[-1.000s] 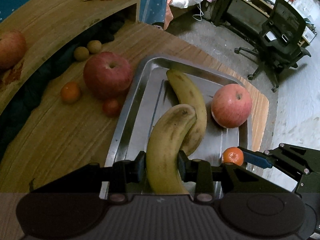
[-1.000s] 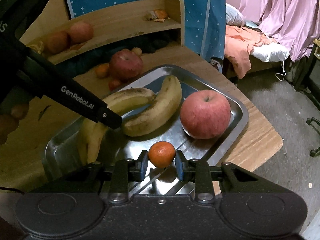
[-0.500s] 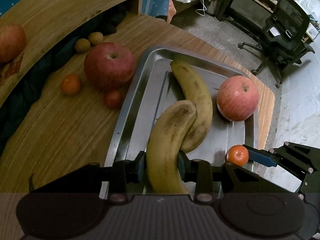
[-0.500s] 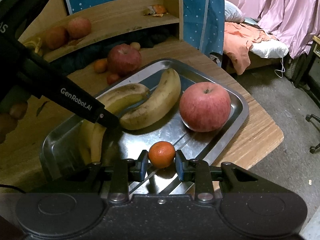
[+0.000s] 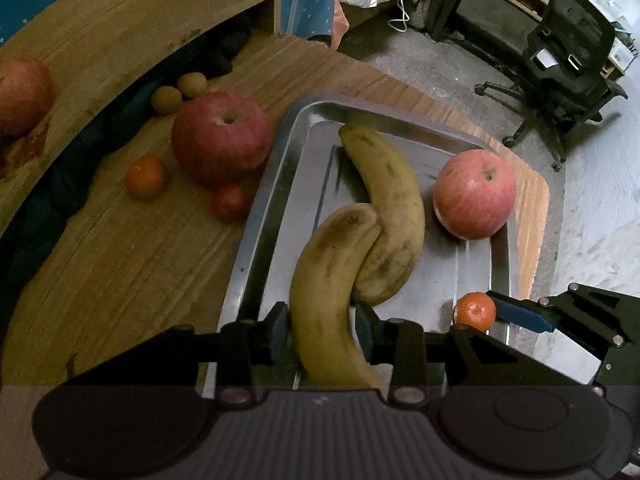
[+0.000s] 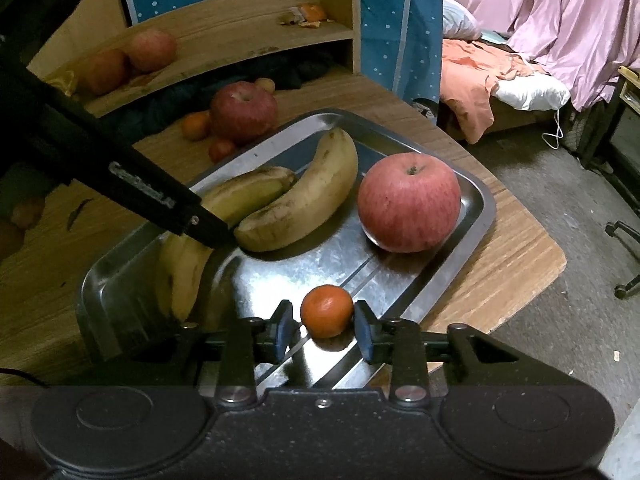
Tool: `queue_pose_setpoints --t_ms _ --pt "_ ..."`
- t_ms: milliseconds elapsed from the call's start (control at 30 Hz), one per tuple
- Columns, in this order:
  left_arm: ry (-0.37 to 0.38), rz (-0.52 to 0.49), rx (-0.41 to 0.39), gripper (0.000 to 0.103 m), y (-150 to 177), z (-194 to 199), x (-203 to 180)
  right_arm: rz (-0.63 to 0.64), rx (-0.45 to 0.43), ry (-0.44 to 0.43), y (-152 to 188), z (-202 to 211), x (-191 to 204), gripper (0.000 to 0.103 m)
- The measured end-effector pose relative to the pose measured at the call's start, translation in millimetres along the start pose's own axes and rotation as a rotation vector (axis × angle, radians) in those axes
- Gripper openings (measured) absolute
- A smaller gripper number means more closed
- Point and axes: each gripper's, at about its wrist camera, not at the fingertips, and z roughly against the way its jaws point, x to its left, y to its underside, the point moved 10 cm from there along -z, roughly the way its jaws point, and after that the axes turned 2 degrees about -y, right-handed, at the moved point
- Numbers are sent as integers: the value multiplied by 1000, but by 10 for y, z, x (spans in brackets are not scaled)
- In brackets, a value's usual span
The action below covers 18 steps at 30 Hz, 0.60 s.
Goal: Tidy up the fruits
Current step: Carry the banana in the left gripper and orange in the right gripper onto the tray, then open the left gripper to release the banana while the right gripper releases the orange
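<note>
A steel tray (image 5: 432, 276) (image 6: 320, 256) on the wooden table holds two bananas, a red apple (image 5: 474, 194) (image 6: 408, 202) and a small tangerine (image 5: 474, 312) (image 6: 327, 311). My left gripper (image 5: 322, 328) is shut on the near banana (image 5: 328, 272) (image 6: 240, 196), whose far end leans against the other banana (image 5: 390, 216) (image 6: 308, 196). Over the tray's near right corner, my right gripper (image 6: 324, 326) is open. The tangerine rests on the tray floor between its fingers, with a small gap at the left pad.
Left of the tray lie a large red apple (image 5: 222, 138), an orange tangerine (image 5: 145, 176), a small red fruit (image 5: 229, 202) and two small brown fruits (image 5: 172, 94). A wooden shelf (image 6: 240, 36) behind holds more fruit. The table edge is just right of the tray.
The right gripper's fingers have parted slightly and let go of the tangerine, which now sits on the tray. The left gripper still holds its banana and has barely moved.
</note>
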Motion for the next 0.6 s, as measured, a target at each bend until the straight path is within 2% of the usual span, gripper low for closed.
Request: queue_pose_setpoints --t_ms 133,200,267,300,400,467,533,600 --pt "-3 -4 -19 57 23 88 13 1 -13 10 -6 60 42 57" --pt "-3 -1 -31 65 41 145 29 6 -24 17 -15 110 75 68" --pt "-4 1 -47 82 57 214 49 3 -31 22 -13 164 102 73" --pt "-5 -1 -58 86 69 255 64 1 -33 26 -10 191 113 78" --pt "-9 -3 -83 91 118 381 128 -8 -44 38 6 286 144 85" --pt "-19 2 -98 98 157 457 200 -16 -48 47 25 356 169 93" --pt "-32 8 -110 99 204 531 287 -26 -48 48 53 422 202 100" --pt "-44 17 -117 102 271 581 380 -34 -41 54 94 479 234 102"
